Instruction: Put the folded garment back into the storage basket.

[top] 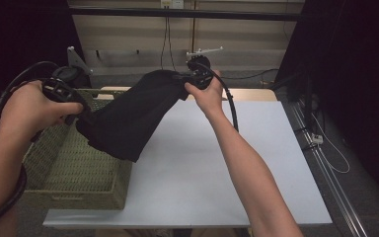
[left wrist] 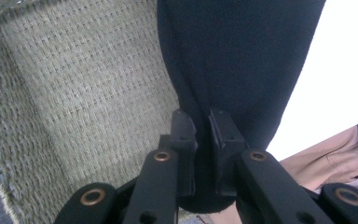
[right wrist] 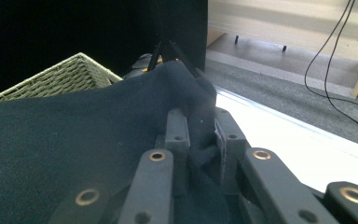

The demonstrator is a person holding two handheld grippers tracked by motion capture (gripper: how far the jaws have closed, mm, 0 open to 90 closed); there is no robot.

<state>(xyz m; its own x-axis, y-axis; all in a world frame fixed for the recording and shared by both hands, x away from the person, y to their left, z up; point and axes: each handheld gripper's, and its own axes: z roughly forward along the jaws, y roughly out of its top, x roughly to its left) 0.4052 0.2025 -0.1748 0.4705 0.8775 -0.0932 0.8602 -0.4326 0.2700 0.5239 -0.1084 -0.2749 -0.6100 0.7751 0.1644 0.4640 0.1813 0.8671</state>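
A black cloth (top: 131,113) hangs stretched in the air between the two grippers, above the left part of the white bench (top: 212,163). Its lower edge sags over the right wall of a woven basket (top: 74,168), which sits at the bench's left edge.

The left gripper (top: 81,111), held in the person's left hand (top: 32,108), pinches the cloth's lower left end over the basket. In the left gripper view the jaws are closed on a fold of the dark fabric (left wrist: 233,70), with the basket's weave (left wrist: 84,93) to one side and the bench top (left wrist: 340,70) to the other.

The right gripper (top: 183,78) holds the cloth's upper end, higher and farther back, in the right hand (top: 207,91). In the right gripper view its jaws clamp a bunched ridge of the fabric (right wrist: 74,135); the basket rim (right wrist: 60,77) shows beyond it.

A cable (top: 229,106) trails from the right gripper along the forearm.
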